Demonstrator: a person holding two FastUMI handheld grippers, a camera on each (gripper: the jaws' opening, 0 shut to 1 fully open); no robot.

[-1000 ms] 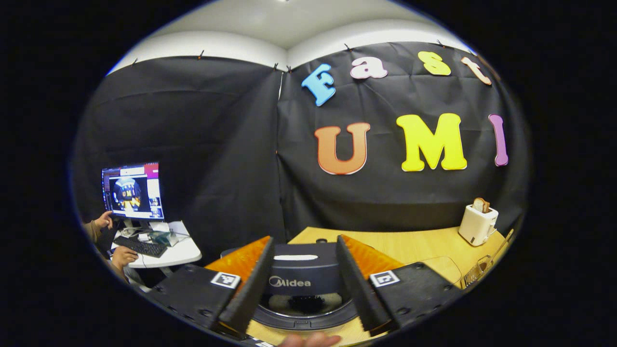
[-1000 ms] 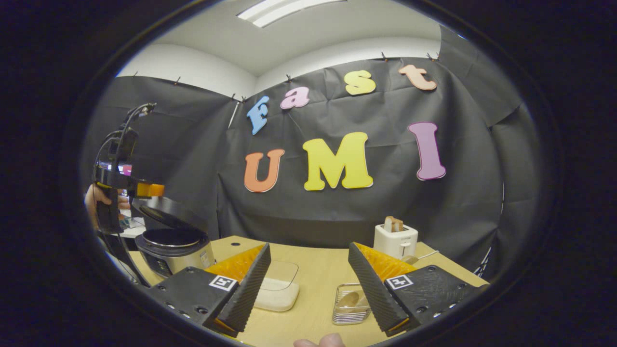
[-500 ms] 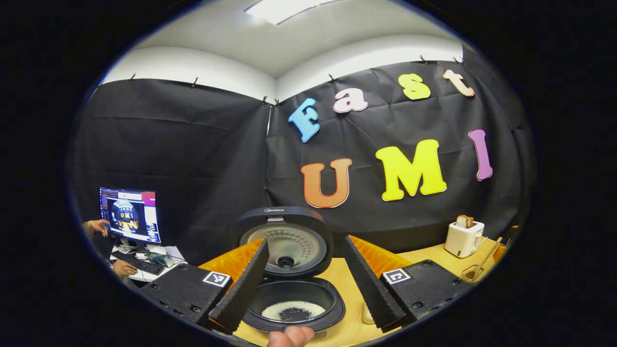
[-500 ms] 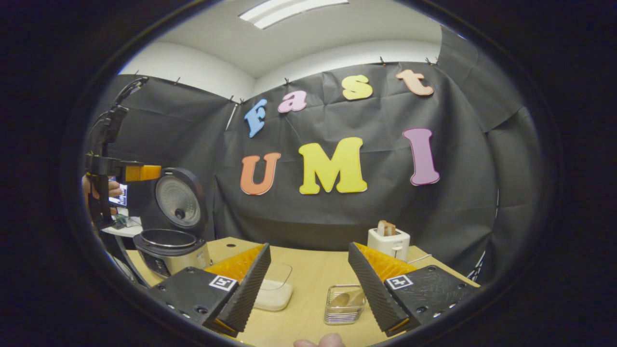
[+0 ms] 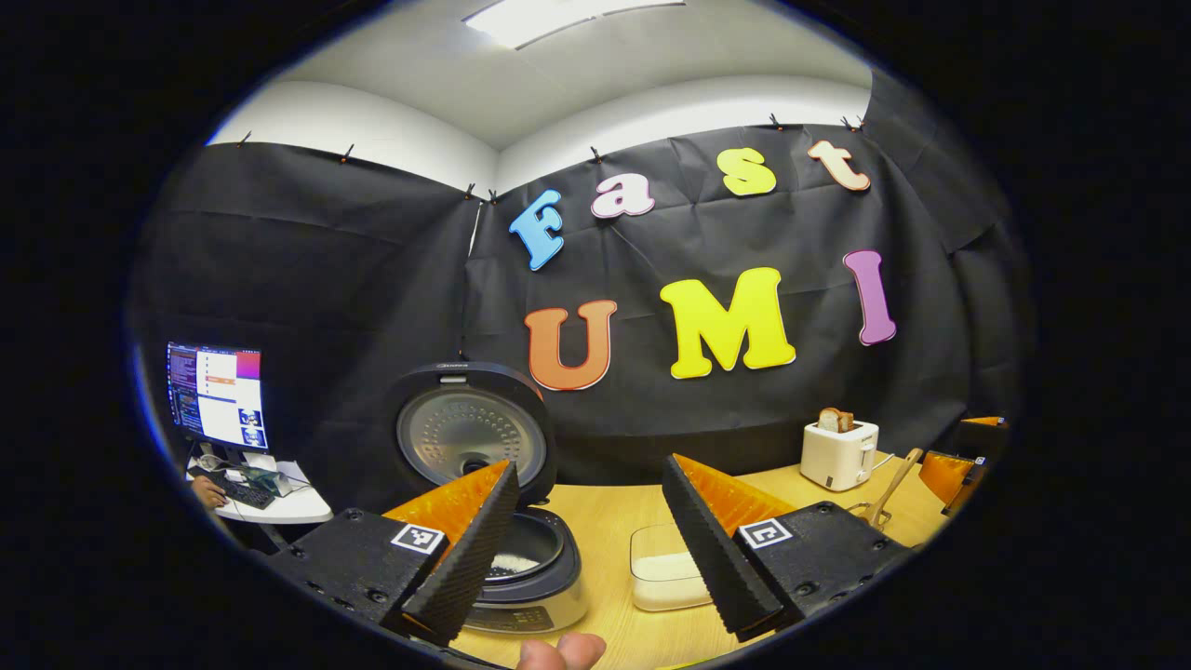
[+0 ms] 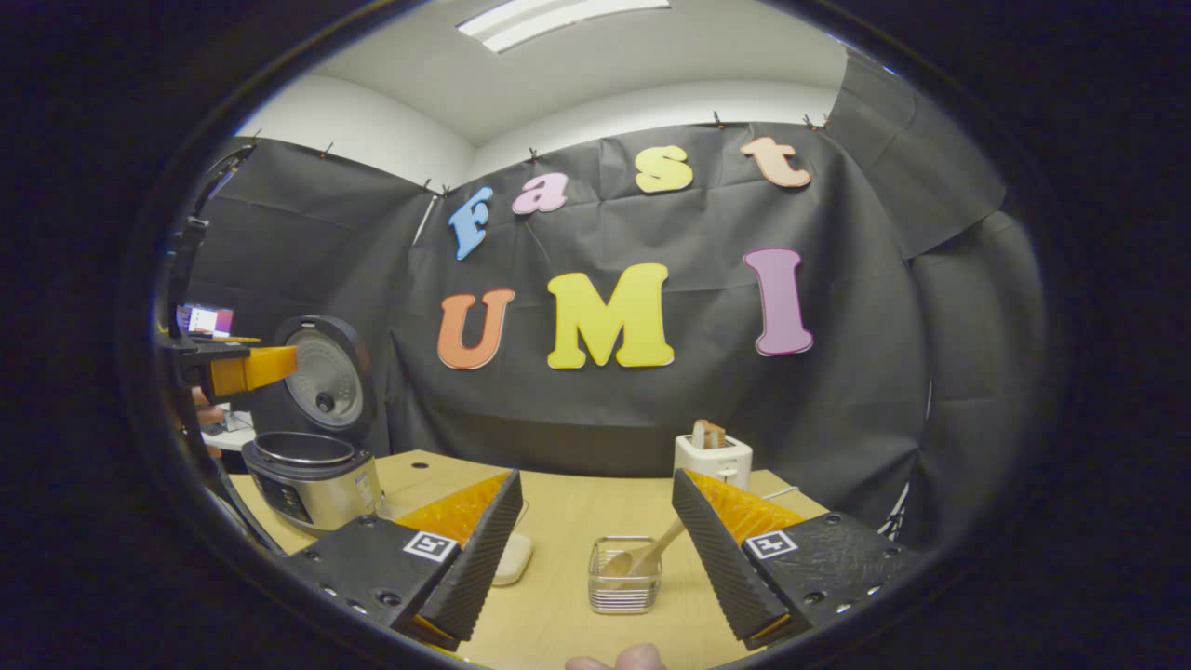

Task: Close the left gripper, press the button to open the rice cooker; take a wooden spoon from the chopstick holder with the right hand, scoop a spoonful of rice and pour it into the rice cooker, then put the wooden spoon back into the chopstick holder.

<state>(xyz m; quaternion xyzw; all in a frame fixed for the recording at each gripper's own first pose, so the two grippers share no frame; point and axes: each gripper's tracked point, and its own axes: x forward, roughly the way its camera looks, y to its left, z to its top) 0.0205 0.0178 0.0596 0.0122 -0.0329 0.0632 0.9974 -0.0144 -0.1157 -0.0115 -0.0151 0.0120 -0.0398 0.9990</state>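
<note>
The rice cooker (image 5: 530,568) (image 6: 312,475) stands on the wooden table with its lid (image 5: 470,433) (image 6: 326,377) swung upright; a little rice shows in the pot. My left gripper (image 5: 591,465) (image 6: 237,368) is open and empty, hovering above and in front of the cooker. A clear chopstick holder (image 6: 625,579) (image 5: 870,512) holds the wooden spoon (image 6: 644,556) (image 5: 895,482), its handle leaning right. My right gripper (image 6: 596,476) (image 5: 958,465) is open, a short way before the holder, which sits between its fingers. A clear box of rice (image 5: 665,575) (image 6: 512,558) lies between cooker and holder.
A white toaster (image 6: 712,456) (image 5: 837,451) with bread stands at the back of the table (image 6: 558,521). Left of the booth is a small desk with a monitor (image 5: 216,395), a keyboard and a person's hand (image 5: 200,491).
The cooker lid has sprung from nearly shut to fully upright. My left gripper rose and drew back from the cooker. My right gripper turned toward the chopstick holder, now centred between its fingers.
</note>
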